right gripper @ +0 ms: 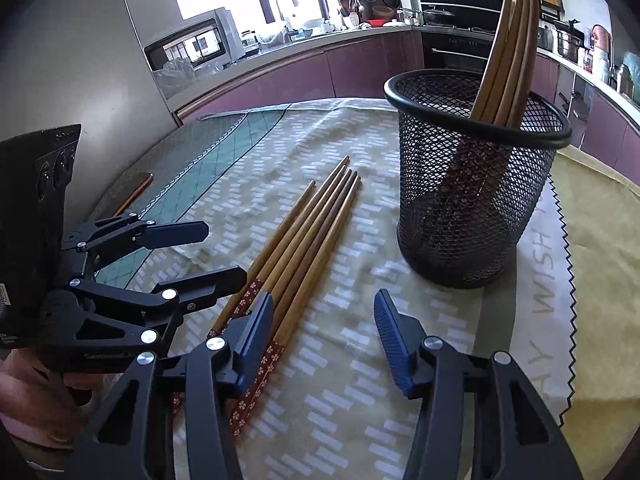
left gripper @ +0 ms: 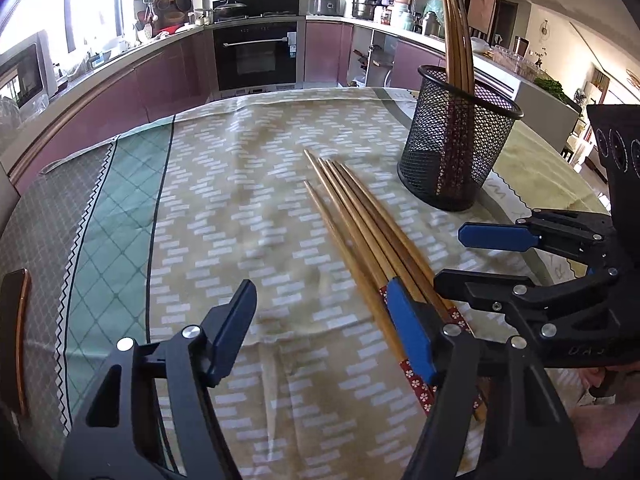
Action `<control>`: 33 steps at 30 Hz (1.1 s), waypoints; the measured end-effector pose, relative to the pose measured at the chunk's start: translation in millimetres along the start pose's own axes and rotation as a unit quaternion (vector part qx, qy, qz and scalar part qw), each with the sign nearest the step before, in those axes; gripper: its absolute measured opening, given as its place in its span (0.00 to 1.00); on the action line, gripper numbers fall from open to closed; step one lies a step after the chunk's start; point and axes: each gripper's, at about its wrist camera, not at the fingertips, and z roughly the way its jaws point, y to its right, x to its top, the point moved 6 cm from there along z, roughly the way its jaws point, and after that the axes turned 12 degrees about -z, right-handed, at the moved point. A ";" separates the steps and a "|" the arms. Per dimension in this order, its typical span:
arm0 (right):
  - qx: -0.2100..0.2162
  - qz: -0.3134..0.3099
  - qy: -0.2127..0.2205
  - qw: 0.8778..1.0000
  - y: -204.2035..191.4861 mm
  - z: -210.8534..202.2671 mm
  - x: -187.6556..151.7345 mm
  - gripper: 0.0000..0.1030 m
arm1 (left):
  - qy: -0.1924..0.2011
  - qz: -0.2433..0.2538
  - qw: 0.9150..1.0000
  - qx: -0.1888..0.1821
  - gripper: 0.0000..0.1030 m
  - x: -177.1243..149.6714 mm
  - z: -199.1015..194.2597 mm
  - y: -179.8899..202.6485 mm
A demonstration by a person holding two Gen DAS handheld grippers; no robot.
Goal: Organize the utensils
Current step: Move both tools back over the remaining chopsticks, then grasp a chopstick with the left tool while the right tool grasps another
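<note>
1. The table point(left gripper: 224, 184), under a patterned cloth, carries everything. Its far edge faces the kitchen counter; the work sits toward the far right corner.
2. The mesh holder point(left gripper: 460, 140) stands upright near that corner, with several chopsticks already leaning inside.
3. The loose chopsticks point(left gripper: 360, 224) lie bundled on the cloth just beside the holder, tips toward the far edge, red patterned ends toward the near edge.
4. The left gripper point(left gripper: 324, 328) is spread wide and empty; its right finger lies over the bundle's patterned end.
5. The right gripper point(right gripper: 324, 336) is likewise apart and empty, its left finger over the same end.
6. Likely best approach: close on one or two sticks near the patterned end, lift level, then tip upright over the holder's rim so the holder isn't knocked.
</note>
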 end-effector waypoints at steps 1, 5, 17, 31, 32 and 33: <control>-0.002 -0.001 -0.001 1.000 -0.6 0.4 -0.1 0.49 | -0.001 0.001 1.000 0.000 0.64 0.4 0.5 0.4; -0.010 -0.007 -0.008 1.000 -2.0 3.5 -0.3 0.47 | -0.010 0.000 1.000 0.005 0.63 -1.1 5.5 -0.2; -0.018 -0.012 -0.015 1.000 -1.9 7.3 3.5 0.43 | -0.017 0.001 1.000 0.000 0.57 1.5 8.7 0.0; -0.037 -0.019 -0.034 0.999 6.0 9.6 3.9 0.34 | -0.031 0.005 0.999 -0.008 0.41 4.3 13.2 2.3; -0.040 -0.021 -0.034 0.998 6.3 10.9 5.3 0.33 | -0.032 0.006 0.999 -0.007 0.39 5.4 14.4 2.4; -0.042 -0.021 -0.034 0.998 6.7 12.0 6.7 0.31 | -0.031 0.006 0.999 -0.005 0.37 5.8 15.3 2.1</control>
